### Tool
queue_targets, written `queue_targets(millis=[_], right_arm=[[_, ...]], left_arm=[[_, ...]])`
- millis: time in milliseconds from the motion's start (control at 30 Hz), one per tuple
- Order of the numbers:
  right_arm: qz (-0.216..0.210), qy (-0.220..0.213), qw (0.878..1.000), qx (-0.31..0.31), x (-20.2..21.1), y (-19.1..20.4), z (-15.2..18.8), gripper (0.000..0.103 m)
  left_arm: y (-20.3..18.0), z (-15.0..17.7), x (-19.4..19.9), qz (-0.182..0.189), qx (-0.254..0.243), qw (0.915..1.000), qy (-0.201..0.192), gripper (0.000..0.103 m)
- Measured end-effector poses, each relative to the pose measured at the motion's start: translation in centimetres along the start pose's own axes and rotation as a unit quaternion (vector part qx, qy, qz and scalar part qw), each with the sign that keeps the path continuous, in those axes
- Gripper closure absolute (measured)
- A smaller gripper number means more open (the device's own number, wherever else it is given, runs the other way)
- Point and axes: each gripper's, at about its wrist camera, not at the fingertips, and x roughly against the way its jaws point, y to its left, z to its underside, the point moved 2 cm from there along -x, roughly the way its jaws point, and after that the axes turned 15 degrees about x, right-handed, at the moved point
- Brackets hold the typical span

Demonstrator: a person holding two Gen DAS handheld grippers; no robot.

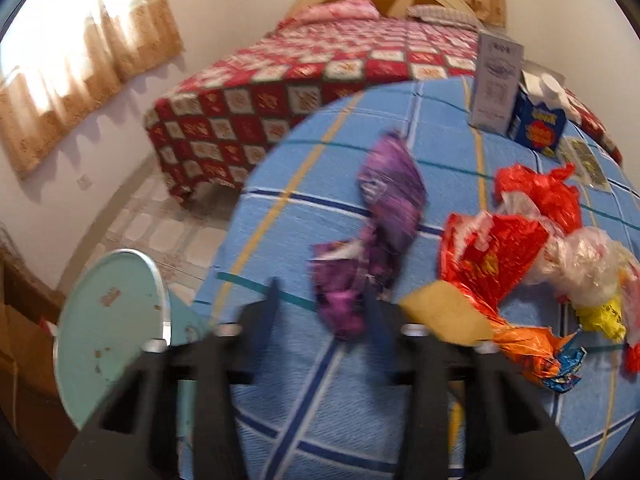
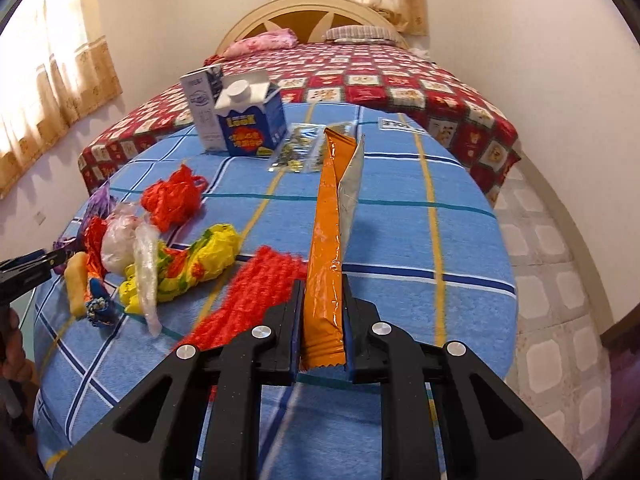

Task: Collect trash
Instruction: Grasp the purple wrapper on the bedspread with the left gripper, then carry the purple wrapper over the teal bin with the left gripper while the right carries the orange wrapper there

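Observation:
My left gripper (image 1: 322,304) is open above the table's left side, with a crumpled purple wrapper (image 1: 380,232) between and just past its fingertips; whether it touches is unclear from blur. To its right lies a heap of trash: a red foil wrapper (image 1: 488,260), a red plastic bag (image 1: 548,192), clear plastic (image 1: 584,272) and an orange wrapper (image 1: 528,348). My right gripper (image 2: 322,292) is shut on a long orange wrapper (image 2: 326,248), held above the table. A red mesh scrap (image 2: 248,300) lies by its left finger. A yellow bag (image 2: 200,264) lies further left.
The round table has a blue checked cloth (image 2: 400,240). A blue carton (image 2: 252,120) and a white carton (image 2: 202,108) stand at its far edge, with a clear packet (image 2: 304,152) nearby. A light blue bin with open lid (image 1: 108,332) stands left of the table. A bed (image 2: 360,76) lies behind.

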Motion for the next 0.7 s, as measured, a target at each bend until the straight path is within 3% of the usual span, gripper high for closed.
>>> queue_targets(millis=[33, 133, 433, 700], right_arm=[[-0.003, -0.003, 1.000, 0.003, 0.0, 0.4, -0.2, 0.086], [-0.011, -0.011, 1.000, 0.009, 0.4, 1.5, -0.7, 0.086], [-0.040, -0.054, 0.996, 0.053, 3.1, 6.4, -3.4, 0.086], [-0.074, -0.065, 0.990, 0.104, 3.1, 12.3, -5.0, 0.086]], left_arm=[[-0.1, 0.0, -0.2, 0.004, -0.001, 1.0000, 0.005, 0.088], [-0.1, 0.1, 0.3, 0.004, -0.008, 0.9999, -0.010, 0.093], [3.6, 0.1, 5.6, -0.014, -0.021, 0.9972, -0.070, 0.093], [9.2, 1.2, 7.6, -0.048, -0.010, 0.9960, -0.075, 0.093]])
